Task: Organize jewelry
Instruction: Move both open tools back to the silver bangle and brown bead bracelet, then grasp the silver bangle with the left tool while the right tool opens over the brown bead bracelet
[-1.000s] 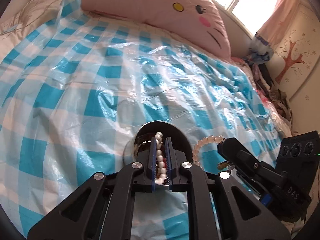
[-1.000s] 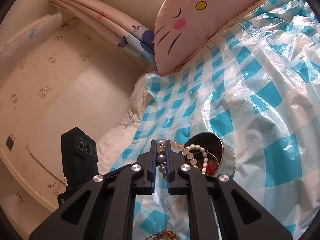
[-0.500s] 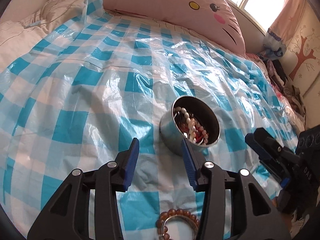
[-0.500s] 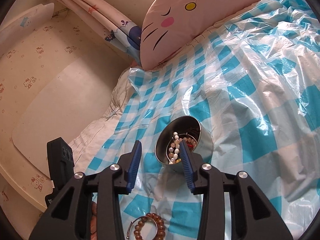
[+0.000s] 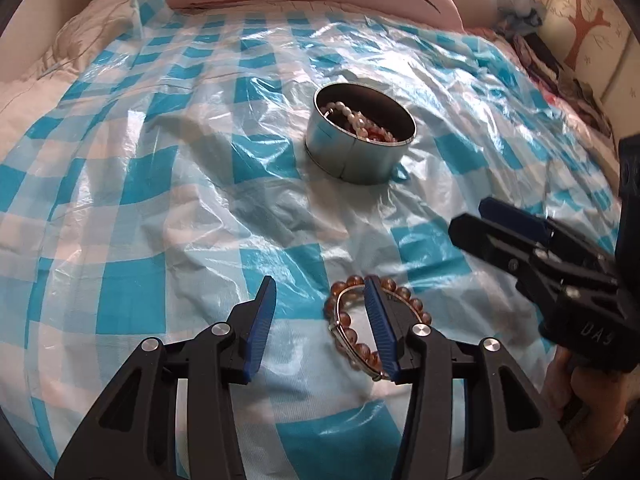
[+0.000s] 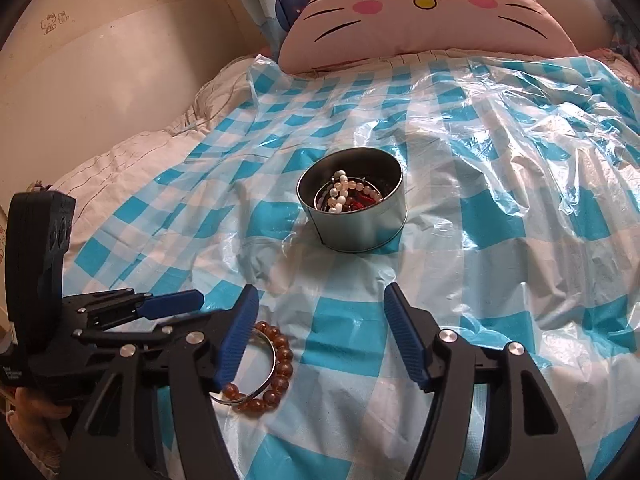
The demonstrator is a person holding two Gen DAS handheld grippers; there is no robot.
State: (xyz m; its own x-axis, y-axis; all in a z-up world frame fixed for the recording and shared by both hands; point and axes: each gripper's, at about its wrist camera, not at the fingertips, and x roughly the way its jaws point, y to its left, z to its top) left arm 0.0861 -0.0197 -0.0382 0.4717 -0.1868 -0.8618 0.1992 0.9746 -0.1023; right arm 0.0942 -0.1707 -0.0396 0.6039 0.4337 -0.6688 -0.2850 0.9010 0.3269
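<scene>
A: What do you have in front of you?

B: I see a bed [image 6: 132, 160] covered with a blue-and-white checked plastic sheet [image 6: 500, 184], and a pink cat-face pillow [image 6: 424, 20] at its head. In the middle of the sheet stands a round metal tin [image 6: 356, 224]. White pearl strands and some red beads [image 6: 348, 196] lie inside it already.

A: And what is not put away yet?

B: An amber bead bracelet [image 5: 376, 320] with a thin metal bangle [image 6: 264, 372] inside its ring. They lie flat on the sheet, near me and well apart from the tin.

A: How are your tools?

B: My left tool [image 5: 320, 312] is apart and holds nothing; its one blue pad [image 5: 380, 320] hangs over the bracelet, so the ring is not properly between the pads. My right tool [image 6: 320, 336] is opening at this moment, with only bare sheet between its pads; the bracelet is just beside its left pad.

A: So which step is this?

B: I judge it is the start of the next pick: some pieces are stored, and the bracelet and the bangle remain.

A: What does the next move need?

B: I think one tool must shift sideways to put the beads between its pads, go down to the sheet and close. The plastic is loose and slippery, so I could pinch it together with the beads.
</scene>
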